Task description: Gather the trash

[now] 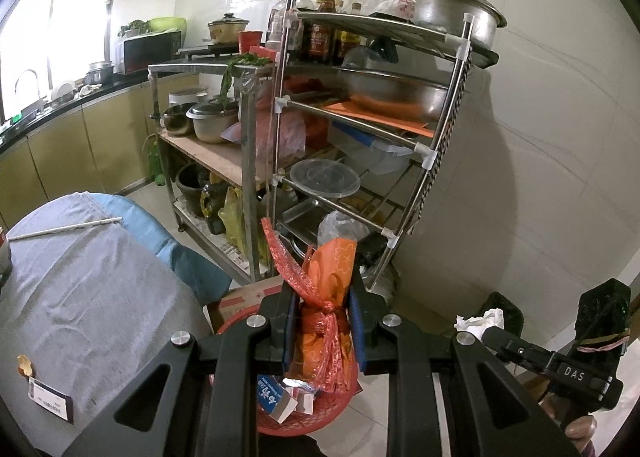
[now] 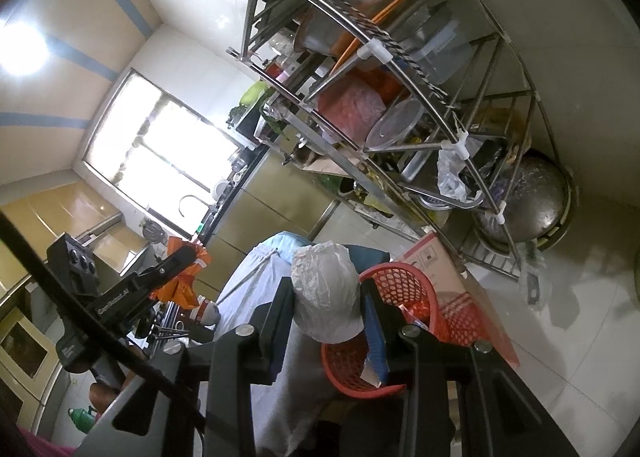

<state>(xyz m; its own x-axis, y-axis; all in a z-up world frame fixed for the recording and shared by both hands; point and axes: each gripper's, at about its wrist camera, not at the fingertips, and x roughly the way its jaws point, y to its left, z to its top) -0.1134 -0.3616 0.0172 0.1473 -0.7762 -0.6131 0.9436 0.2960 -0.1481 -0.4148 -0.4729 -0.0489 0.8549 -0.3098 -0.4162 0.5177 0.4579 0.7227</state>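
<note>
The left gripper [image 1: 323, 321] holds the knotted orange-and-red plastic wrapper [image 1: 326, 297] upright directly above the red mesh plastic basket [image 1: 280, 423] — nearer the drop than the right gripper [image 2: 326, 313], whose jaws pinch a crumpled white tissue [image 2: 326, 289] just beside the rim.

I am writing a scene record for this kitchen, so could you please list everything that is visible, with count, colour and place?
orange wrapper: one, orange with red netting, held above the basket
crumpled tissue: one, white, held beside the basket
basket: one, red mesh, on the floor, cartons inside
table cloth: one, grey, over the table on the left
metal rack: one, steel, against the wall, with pots and bowls
clear lid: one, transparent, on a lower rack shelf
cardboard box: one, red and white, behind the basket
left gripper: one, black, closed on the wrapper
right gripper: one, black, closed on the tissue
</note>
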